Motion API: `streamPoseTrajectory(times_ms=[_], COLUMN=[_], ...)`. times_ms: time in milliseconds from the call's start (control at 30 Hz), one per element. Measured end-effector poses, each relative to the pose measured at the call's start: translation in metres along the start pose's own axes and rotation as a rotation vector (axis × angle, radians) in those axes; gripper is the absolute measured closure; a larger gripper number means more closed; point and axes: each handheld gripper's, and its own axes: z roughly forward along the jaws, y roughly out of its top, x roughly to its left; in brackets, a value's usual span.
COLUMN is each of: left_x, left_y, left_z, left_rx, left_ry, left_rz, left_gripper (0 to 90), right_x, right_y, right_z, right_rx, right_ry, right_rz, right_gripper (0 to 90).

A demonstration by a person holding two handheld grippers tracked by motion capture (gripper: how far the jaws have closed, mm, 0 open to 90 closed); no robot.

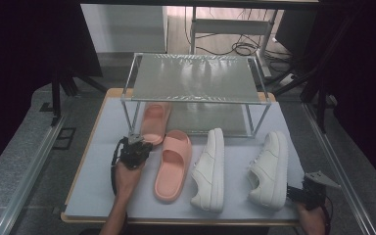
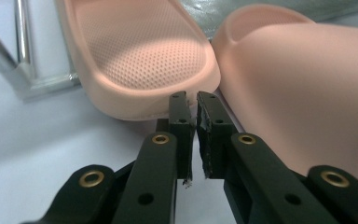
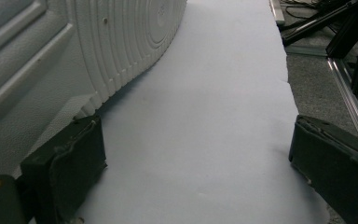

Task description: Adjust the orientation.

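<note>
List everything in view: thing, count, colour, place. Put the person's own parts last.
slides: 2, pink; one part under the rack at left, one on the mat in front of it
sneakers: 2, white; one mid-mat lying on its side, one to its right
rack: 1, metal frame with grey shelves, back of the table
mat: 1, pale, covering the table top
cables: several, dark, floor behind the table
left gripper: 1, black, jaws nearly shut at the heel of the rear slide, nothing between them
right gripper: 1, black, jaws open, beside the right sneaker's heel
forearms: 2, bottom edge
</note>
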Motion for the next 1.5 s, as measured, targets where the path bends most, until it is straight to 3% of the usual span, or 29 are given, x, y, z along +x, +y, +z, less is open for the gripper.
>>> streamPoseTrajectory(times_ms=[267, 733, 833, 1200, 1500], left_x=[0.002, 0.012, 0.013, 0.005, 0.000], left_y=[0.013, 0.025, 0.026, 0.022, 0.012], left_z=[0.016, 0.036, 0.037, 0.008, -0.019], left_rx=[0.011, 0.003, 0.016, -0.021, -0.020], left_ry=[0.012, 0.016, 0.014, -0.047, -0.115], left_rz=[0.005, -0.043, -0.032, -0.027, -0.017], left_gripper=[84.2, 86.7, 86.7, 85.2, 77.9], right_x=[0.000, 0.000, 0.000, 0.000, 0.000], right_y=[0.000, 0.000, 0.000, 0.000, 0.000], right_z=[0.000, 0.000, 0.000, 0.000, 0.000], right_rx=[0.000, 0.000, 0.000, -0.002, 0.000], right_ry=[0.000, 0.000, 0.000, 0.000, 0.000], right_rz=[0.000, 0.000, 0.000, -0.001, 0.000], right_gripper=[3.6, 3.6, 3.6, 3.7, 3.7])
